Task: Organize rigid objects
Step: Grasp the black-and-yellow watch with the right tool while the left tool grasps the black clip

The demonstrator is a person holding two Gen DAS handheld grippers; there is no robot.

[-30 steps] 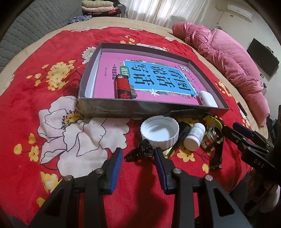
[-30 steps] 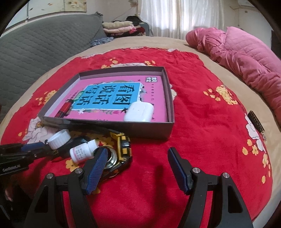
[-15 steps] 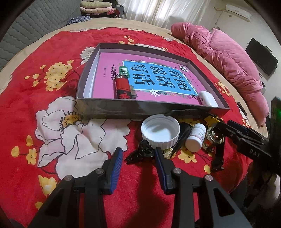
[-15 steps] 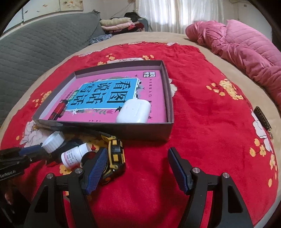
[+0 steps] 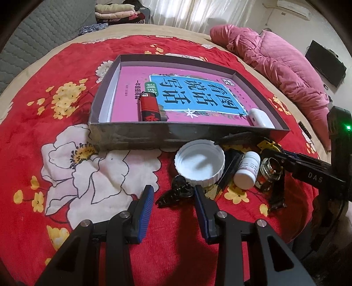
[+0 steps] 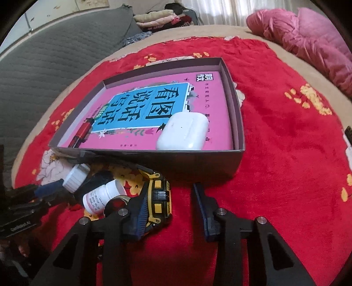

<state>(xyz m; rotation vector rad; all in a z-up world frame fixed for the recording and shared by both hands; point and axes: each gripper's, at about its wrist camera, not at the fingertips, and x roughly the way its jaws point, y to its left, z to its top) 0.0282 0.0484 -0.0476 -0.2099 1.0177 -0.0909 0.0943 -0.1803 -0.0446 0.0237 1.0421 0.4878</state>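
Note:
A grey cardboard box [image 5: 136,134] [image 6: 198,158] on the red blanket holds a pink book, a red lighter [image 5: 150,108] [image 6: 81,133] and a white earbud case [image 5: 260,117] [image 6: 183,131]. In front of it lie a white lid [image 5: 200,161] [image 6: 76,176], a white pill bottle [image 5: 246,170] [image 6: 103,195], a small glass jar [image 5: 271,170], a black hair clip [image 5: 176,193] and a yellow-black tape measure [image 6: 159,198]. My left gripper [image 5: 172,203] is open with the hair clip between its fingers. My right gripper [image 6: 173,203] is open around the tape measure.
A pink quilt [image 5: 281,63] [image 6: 308,33] lies at the bed's far right. Folded clothes [image 5: 118,13] sit at the back. A grey headboard [image 6: 44,72] runs along the left. A black watch strap [image 5: 277,195] lies beside the jar.
My left gripper has crept forward, so the hair clip sits between its fingers. My right gripper has moved forward and left, its left finger now against the tape measure.

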